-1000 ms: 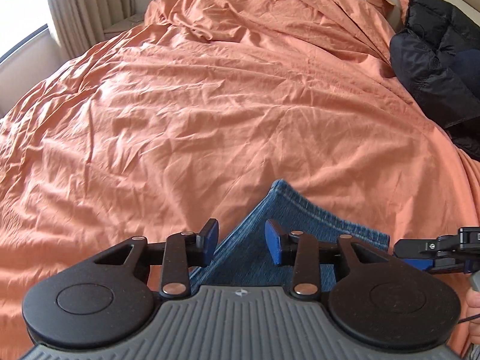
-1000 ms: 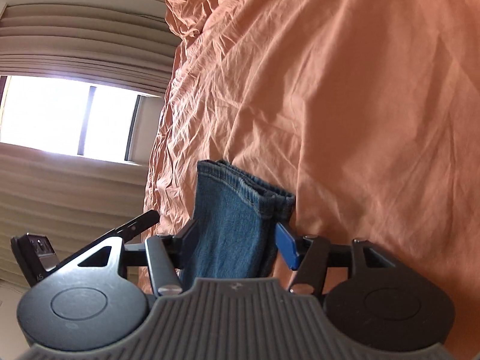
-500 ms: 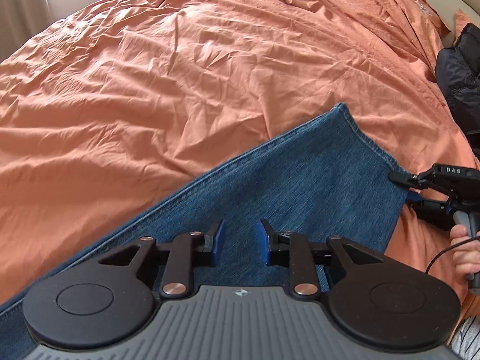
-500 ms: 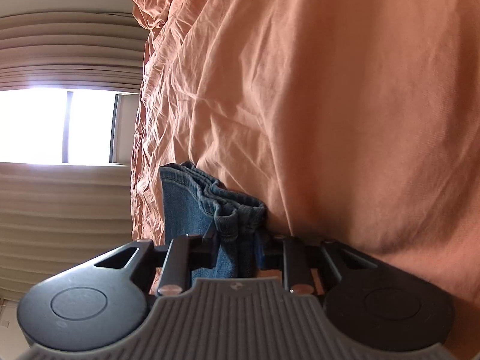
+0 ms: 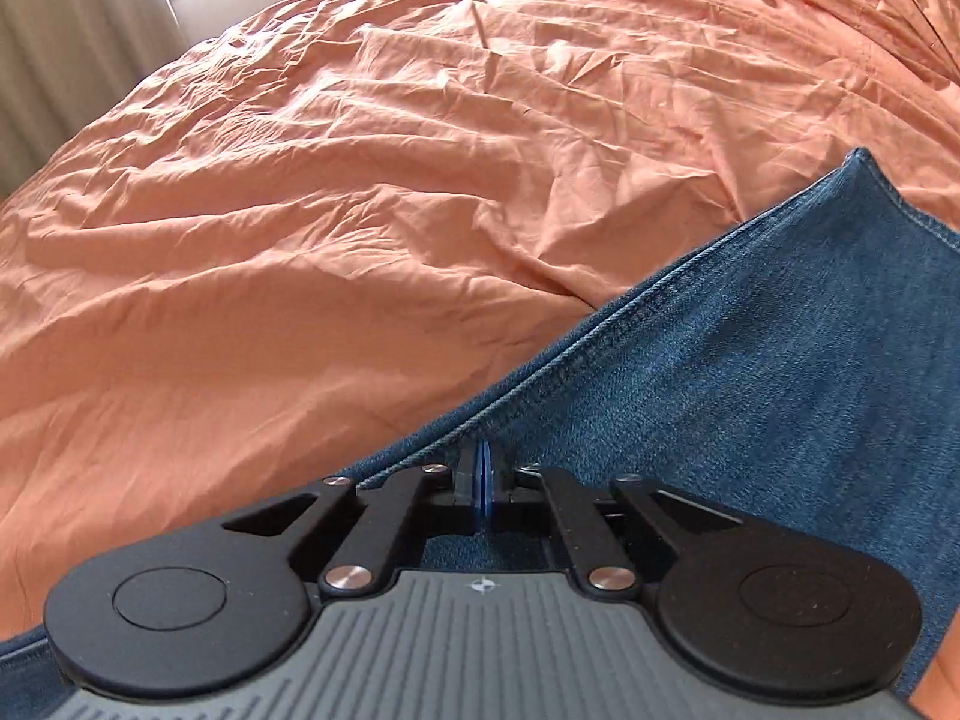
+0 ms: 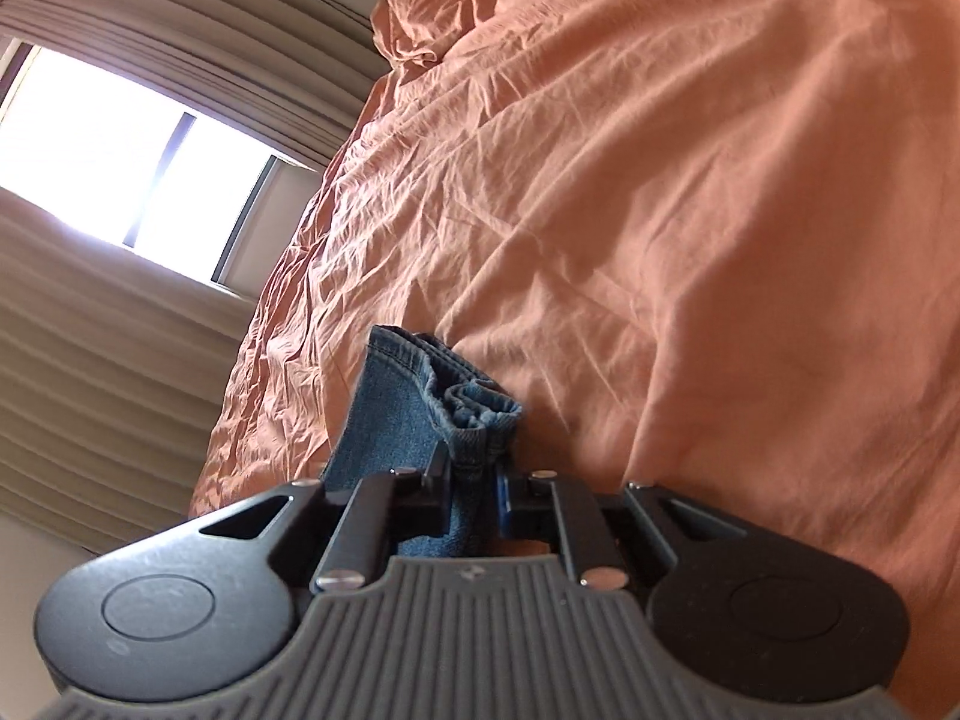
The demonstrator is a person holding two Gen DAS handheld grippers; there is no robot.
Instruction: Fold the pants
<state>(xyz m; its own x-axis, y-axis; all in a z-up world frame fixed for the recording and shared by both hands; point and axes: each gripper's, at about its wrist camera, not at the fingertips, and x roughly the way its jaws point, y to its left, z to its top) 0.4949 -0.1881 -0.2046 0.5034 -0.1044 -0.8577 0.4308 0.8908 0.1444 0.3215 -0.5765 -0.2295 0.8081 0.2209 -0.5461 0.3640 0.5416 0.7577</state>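
Left gripper (image 5: 483,474) clenched, 2 blue pads pressed together at seam edge of jeans (image 5: 750,372); no cloth visibly between them. Right gripper (image 6: 474,489) closing, jaws pinching bunched hem of jeans (image 6: 420,402). Jeans lie spread on wrinkled orange bedsheet (image 5: 360,210). Curtain (image 6: 90,360), bright window (image 6: 108,168) beyond bed.

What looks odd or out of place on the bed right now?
Little stands out. The jeans' hem is bunched where the right gripper is closing on it, and the orange bedsheet is heavily wrinkled. No damage shows.
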